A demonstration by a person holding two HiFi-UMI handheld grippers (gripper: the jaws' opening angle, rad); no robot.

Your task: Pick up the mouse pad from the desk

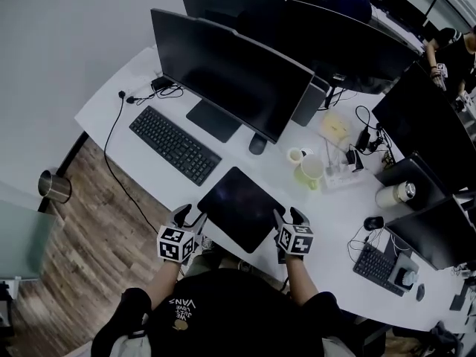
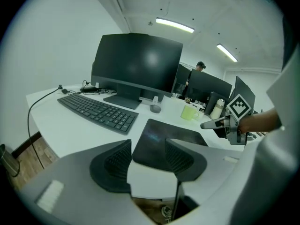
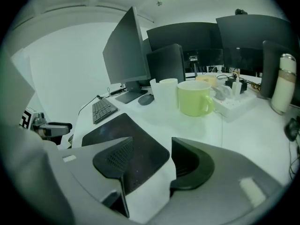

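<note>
1. Plainly, the step in hand looks like the approach: the mouse pad (image 1: 239, 207) lies flat on the desk (image 1: 97, 110), untouched, with a claw at each of its near corners
2. The left gripper (image 1: 190, 216) has its jaws spread wide with nothing in them; in the left gripper view the pad's (image 2: 168, 139) near corner shows in the gap of the left gripper (image 2: 148, 144), just ahead of the tips and lower than them
3. The right gripper (image 1: 288, 216) is likewise gaping and empty; in the right gripper view the pad (image 3: 117, 135) runs ahead and to the left of the right gripper (image 3: 151, 142), its corner reaching in between the jaws
4. The keyboard (image 1: 175, 144) sits beyond the left claw, the green mug (image 1: 311, 171) beyond the right, both well clear of the pad
5. Next, I judge, one claw must dip until a jaw slides under the thin edge while the other rides on top, then close; the pad lies flush, so catching that edge is the hard part
</note>
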